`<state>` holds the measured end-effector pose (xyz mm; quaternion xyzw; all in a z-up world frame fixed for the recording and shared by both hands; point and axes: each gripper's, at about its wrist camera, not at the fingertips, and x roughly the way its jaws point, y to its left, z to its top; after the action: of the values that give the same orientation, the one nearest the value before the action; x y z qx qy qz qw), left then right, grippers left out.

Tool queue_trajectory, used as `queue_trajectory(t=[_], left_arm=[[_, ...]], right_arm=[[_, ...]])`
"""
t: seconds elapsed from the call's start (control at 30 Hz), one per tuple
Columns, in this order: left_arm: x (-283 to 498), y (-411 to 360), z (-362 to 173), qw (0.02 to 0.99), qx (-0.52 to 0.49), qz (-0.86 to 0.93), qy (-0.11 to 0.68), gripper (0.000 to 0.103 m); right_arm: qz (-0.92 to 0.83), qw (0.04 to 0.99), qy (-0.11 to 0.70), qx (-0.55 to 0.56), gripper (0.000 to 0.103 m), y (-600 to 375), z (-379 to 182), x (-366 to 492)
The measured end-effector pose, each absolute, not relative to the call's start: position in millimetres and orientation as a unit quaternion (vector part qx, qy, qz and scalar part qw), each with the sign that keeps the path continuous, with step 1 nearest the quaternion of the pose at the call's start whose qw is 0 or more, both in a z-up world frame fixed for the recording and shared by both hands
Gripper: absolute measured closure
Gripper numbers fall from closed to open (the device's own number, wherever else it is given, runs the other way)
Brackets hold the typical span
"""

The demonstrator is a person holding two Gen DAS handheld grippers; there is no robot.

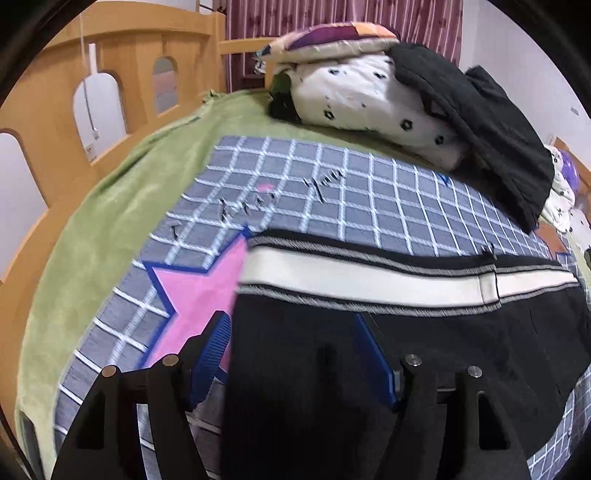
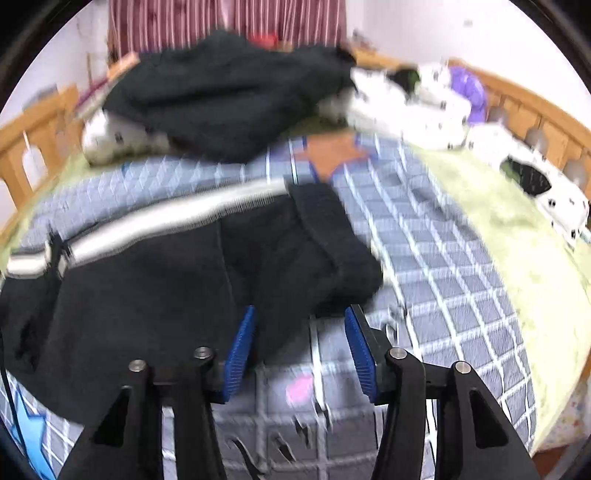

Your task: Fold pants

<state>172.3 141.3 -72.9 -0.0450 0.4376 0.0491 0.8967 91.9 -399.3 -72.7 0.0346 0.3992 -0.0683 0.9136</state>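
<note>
Black pants (image 1: 369, 350) lie flat on the bed's checked sheet (image 1: 332, 177).
Left view: your left gripper (image 1: 291, 354) fingers stand apart, pants between them, unpinched; the sheet's writing is unreadable. Right view: your right gripper (image 2: 299, 347) fingers stand apart over the pants' edge (image 2: 325, 258).

Bedroom with pale walls (image 1: 517, 55) and a maroon striped curtain (image 1: 332, 18) at the far side. Bed framed by a light wooden rail (image 1: 110, 55) with arched cut-outs, covered by a green blanket (image 1: 110, 206) and, over that, a grey-blue checked sheet (image 1: 369, 184) printed with a pink star (image 1: 192, 291). Heaped at the far end, white bedding with small black flowers (image 1: 369, 99), a patterned pillow (image 1: 332, 37) on top and a dark garment (image 1: 480, 122) draped across.
</note>
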Motion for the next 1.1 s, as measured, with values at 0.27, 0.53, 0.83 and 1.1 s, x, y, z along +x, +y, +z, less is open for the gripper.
queue_trajectory(t=[0.27, 0.53, 0.83, 1.1], left_arm=[[145.2, 118.4, -102.1, 0.876, -0.05, 0.009, 0.48, 0.036], [124.3, 100.2, -108.0, 0.874, -0.011, -0.023, 0.485, 0.032], [111.1, 150.0, -88.7, 0.882, -0.076, 0.014, 0.465, 0.032], [79.4, 195.2, -75.3, 0.894, -0.087, 0.025, 0.438, 0.032]], right_arm=[[-0.059, 0.89, 0.45, -0.045, 0.049, -360.0, -111.5, 145.0], [-0.078, 0.89, 0.446, -0.058, 0.048, -341.0, -109.7, 127.4], [0.088, 0.904, 0.415, 0.058, 0.048, -230.0, -65.7, 89.7], [0.183, 0.869, 0.45, 0.097, 0.065, -133.2, -94.9, 95.3]])
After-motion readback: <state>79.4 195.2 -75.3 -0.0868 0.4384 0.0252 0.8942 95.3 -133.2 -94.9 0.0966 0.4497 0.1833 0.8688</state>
